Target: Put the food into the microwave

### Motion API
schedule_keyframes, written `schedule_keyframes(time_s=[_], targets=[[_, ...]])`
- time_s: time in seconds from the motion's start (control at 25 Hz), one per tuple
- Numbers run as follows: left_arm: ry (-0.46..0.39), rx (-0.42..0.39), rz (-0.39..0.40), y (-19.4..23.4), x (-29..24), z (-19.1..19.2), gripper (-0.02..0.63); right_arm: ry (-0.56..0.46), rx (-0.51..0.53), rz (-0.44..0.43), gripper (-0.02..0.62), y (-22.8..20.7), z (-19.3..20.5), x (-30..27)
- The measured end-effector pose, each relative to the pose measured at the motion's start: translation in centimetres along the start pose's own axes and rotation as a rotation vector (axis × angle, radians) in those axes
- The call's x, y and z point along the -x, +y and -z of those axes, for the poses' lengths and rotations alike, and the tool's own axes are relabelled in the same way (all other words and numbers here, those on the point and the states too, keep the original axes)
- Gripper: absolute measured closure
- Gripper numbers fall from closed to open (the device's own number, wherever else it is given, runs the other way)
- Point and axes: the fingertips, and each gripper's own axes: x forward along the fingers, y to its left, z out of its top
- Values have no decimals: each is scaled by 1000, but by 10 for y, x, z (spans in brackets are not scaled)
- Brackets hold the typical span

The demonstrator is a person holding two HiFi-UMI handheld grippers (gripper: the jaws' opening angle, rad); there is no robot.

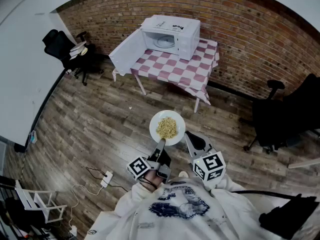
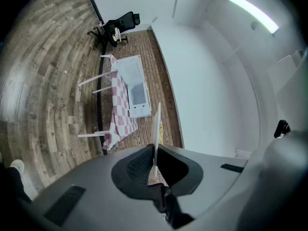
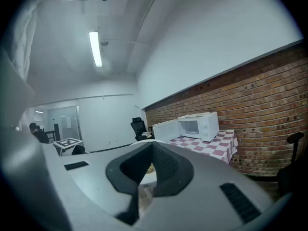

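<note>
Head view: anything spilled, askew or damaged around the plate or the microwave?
Nothing stands out. The food sits heaped in the middle of the plate, with none visible off it. The left gripper is shut on the rim. The microwave stands squarely on the table, its door open.

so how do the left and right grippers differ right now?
Grip: the left gripper is clamped on the near rim of the plate; the right gripper has its jaws apart, plate showing in the gap, no clear grip.
Roll: the left gripper is turned on its side, so the plate sits edge-on in its view; the right gripper is level.
Both sit at the plate and face the open microwave.
</note>
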Motion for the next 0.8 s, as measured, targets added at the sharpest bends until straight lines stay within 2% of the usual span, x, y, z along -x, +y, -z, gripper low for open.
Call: schedule_keyframes(time_s=[0.16, 0.48, 0.8], targets=[[3, 2, 26, -9, -4, -2, 583, -7, 7, -9, 584, 7, -4, -6], [-22, 5, 26, -8, 2, -9, 583, 2, -1, -18, 584, 12, 0, -11], [-27, 57, 10, 0, 3, -9, 583, 16, -3, -23, 584, 13, 3, -14]])
